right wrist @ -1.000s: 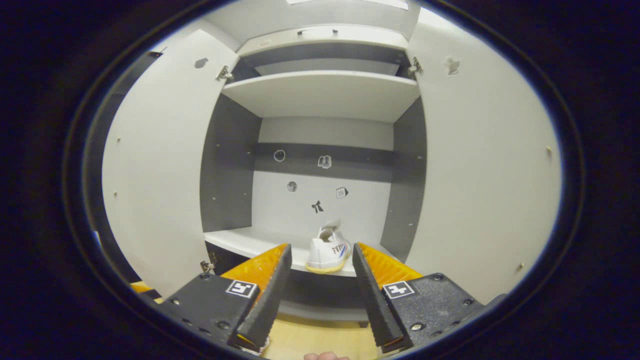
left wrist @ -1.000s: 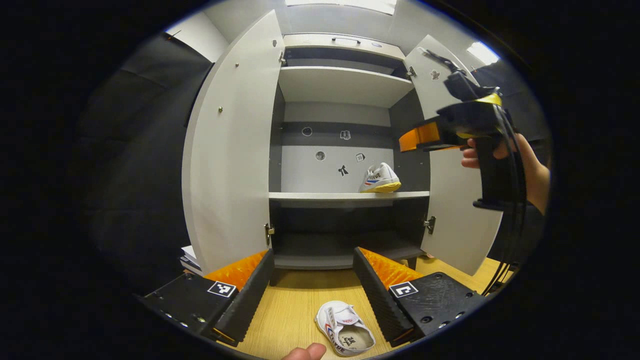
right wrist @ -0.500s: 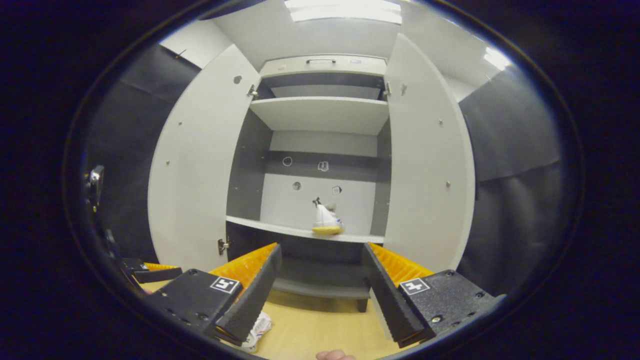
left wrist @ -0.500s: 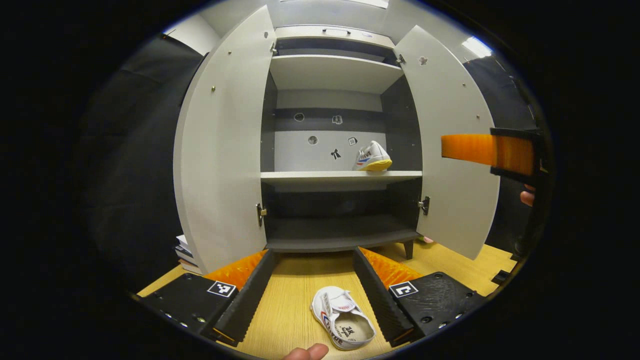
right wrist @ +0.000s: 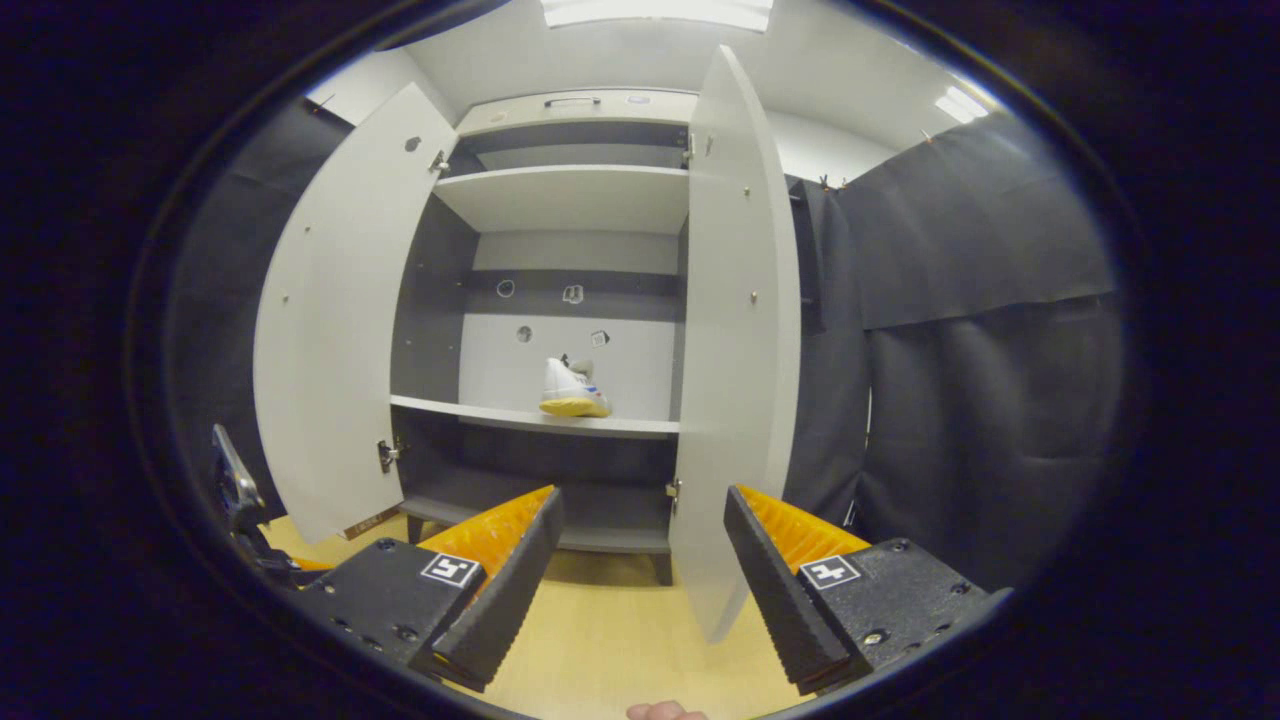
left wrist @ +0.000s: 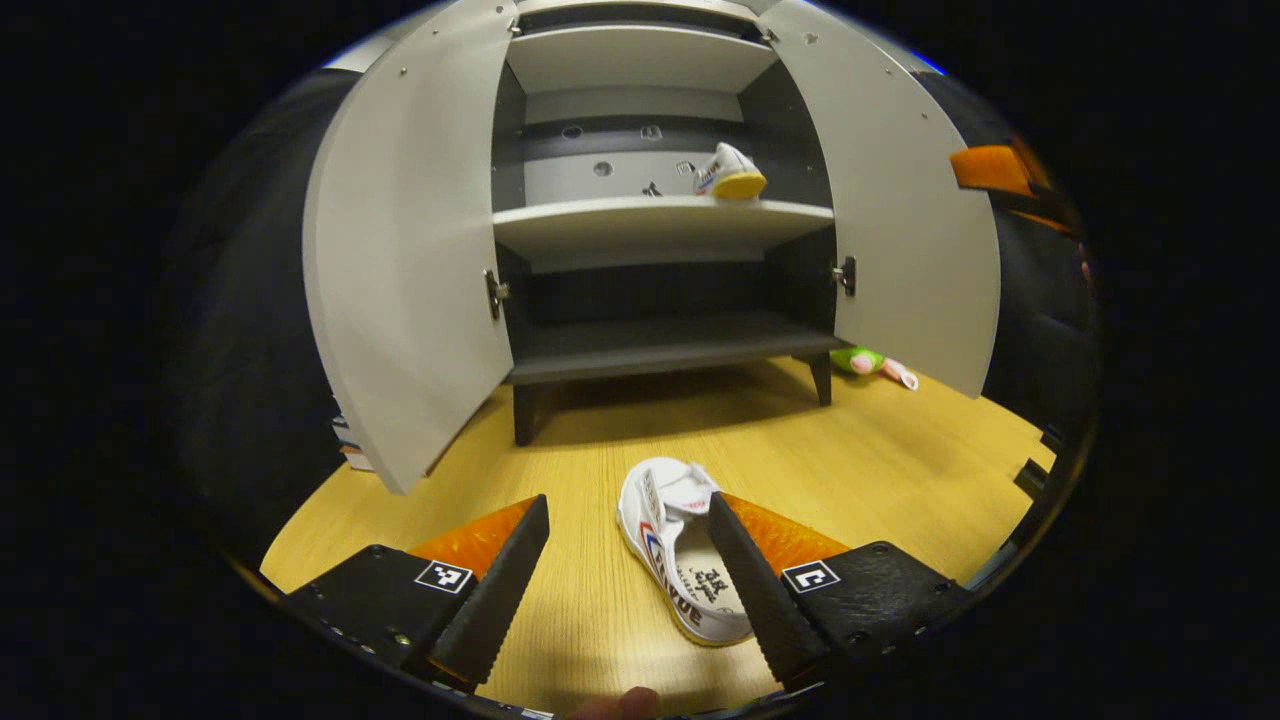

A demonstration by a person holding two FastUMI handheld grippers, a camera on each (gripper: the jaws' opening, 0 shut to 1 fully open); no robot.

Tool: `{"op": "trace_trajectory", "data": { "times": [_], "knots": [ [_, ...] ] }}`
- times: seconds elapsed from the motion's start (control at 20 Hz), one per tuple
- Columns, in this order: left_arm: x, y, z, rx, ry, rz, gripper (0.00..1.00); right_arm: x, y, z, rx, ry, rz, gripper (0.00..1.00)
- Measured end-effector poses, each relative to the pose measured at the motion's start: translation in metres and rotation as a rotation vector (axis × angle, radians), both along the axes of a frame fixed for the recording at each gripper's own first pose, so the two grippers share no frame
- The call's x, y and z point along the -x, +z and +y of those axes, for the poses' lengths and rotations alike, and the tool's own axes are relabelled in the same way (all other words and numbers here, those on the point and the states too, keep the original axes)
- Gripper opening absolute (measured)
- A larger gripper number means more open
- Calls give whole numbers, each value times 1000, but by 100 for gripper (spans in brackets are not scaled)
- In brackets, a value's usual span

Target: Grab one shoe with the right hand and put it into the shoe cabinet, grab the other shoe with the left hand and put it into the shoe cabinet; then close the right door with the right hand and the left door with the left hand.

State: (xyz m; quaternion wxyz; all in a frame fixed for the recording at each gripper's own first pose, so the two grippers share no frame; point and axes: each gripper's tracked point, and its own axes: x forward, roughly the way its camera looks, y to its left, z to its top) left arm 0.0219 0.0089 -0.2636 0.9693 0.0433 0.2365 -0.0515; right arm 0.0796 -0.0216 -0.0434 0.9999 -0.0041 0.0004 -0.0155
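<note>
While one shoe (left wrist: 731, 172) already stands on the middle shelf (left wrist: 650, 215) of the shoe cabinet (left wrist: 660, 345), near the top centre of the left gripper view, the second shoe (left wrist: 680, 545) lies on the wooden floor (left wrist: 880, 470), low in the frame. Your left gripper (left wrist: 628, 575) is wide open and holds nothing. The second shoe is just ahead of it and a little to the right of the gap, so that the right finger (left wrist: 755, 590) covers part of the shoe. Its long axis runs almost along the fingers, the toe toward the cabinet and the open heel end toward you. I judge that you need to shift the gripper slightly to the right, so the two fingers come on both sides of the shoe.

Your right gripper (right wrist: 640, 585) is also wide open and empty. In the right gripper view it looks at the edge of the right door (right wrist: 735, 340), which is at the centre of the frame, so this hand is well placed for closing later. The left door (left wrist: 405, 260) is open too. The left gripper view gives you the floor shoe and a small green toy (left wrist: 865, 362) beside the cabinet leg.
</note>
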Motion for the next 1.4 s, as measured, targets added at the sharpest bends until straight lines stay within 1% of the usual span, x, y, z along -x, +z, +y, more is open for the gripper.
{"op": "trace_trajectory", "data": {
  "times": [0.1,0.2,0.35,0.6,0.7,0.85,0.95,1.0,1.05,1.15,1.2,1.25,1.3,1.35,1.4],
  "knots": [
    [1,-26,-1,-9,-3,59,98,3,1,-9,6,-16,-3,100],
    [-2,-35,4,-23,-1,109,97,2,0,-15,3,-27,0,100],
    [-15,-49,4,-12,-1,130,96,1,-3,-21,2,-34,11,100],
    [-26,-70,-24,84,-100,208,97,-3,-8,-26,3,-42,24,100],
    [-27,-72,-28,108,-114,234,96,-3,-10,-27,4,-44,29,100],
    [-27,-73,-18,130,-102,255,94,-8,-13,-26,11,-42,39,100],
    [-30,-79,-4,132,-60,273,94,-10,-15,-23,16,-33,44,100],
    [-31,-79,-4,154,-50,281,92,-12,-15,-20,18,-27,43,100],
    [-36,-79,-3,165,-33,279,86,-13,-15,-17,23,-19,41,100],
    [-42,-79,-4,153,-26,273,84,-15,-17,-13,41,-10,40,100],
    [-48,-81,-6,140,-29,269,76,-19,-18,-11,45,-5,41,100],
    [-50,-81,-9,132,-36,263,71,-19,-17,-10,45,-2,41,100],
    [-51,-80,-11,116,-37,256,59,-21,-19,-10,44,-2,43,100],
    [-50,-79,-11,99,-39,250,65,-22,-19,-10,43,-3,44,100],
    [-52,-80,-9,85,-34,237,52,-23,-20,-10,40,-5,44,100]
  ]
}}
